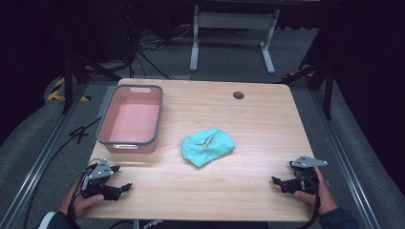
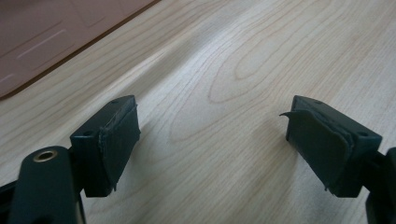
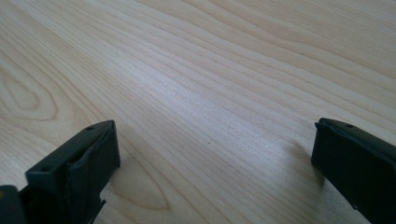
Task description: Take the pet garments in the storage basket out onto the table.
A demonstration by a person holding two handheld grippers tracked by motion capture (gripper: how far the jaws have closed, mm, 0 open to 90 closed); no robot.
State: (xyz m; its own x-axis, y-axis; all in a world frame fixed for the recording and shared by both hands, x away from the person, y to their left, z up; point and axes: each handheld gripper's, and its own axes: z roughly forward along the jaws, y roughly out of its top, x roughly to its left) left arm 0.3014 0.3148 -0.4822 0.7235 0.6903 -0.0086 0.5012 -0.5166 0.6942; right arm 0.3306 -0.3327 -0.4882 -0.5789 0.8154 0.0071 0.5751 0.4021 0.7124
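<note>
Teal cloth (image 1: 207, 146), a crumpled soft bundle with a small dark print on top, is lying near the middle of the light wood-grain tabletop (image 1: 248, 119), well apart from both of your hands. You are holding the left gripper (image 1: 125, 187) low at the near left corner, its black jaws pointing toward the centre; in the left gripper view (image 2: 212, 140) the jaws are standing wide apart with bare wood between them, gripping nothing. You are holding the right gripper (image 1: 276, 181) at the near right edge, aimed inward as well; in the right gripper view (image 3: 215, 163) its jaws are spread wide over bare tabletop, released and empty. Both grippers are sitting close to the surface, though whether either is actually touching the wood is hard to tell from these angles. The pink rectangular plastic bin with a grey rim (image 1: 106, 129) is standing at the left side of the tabletop, beyond your left gripper and to the left of the cloth, not touching it. Its pink wall is showing in the upper left corner of the left gripper view (image 2: 42, 37). The bin's inside is looking empty.
</note>
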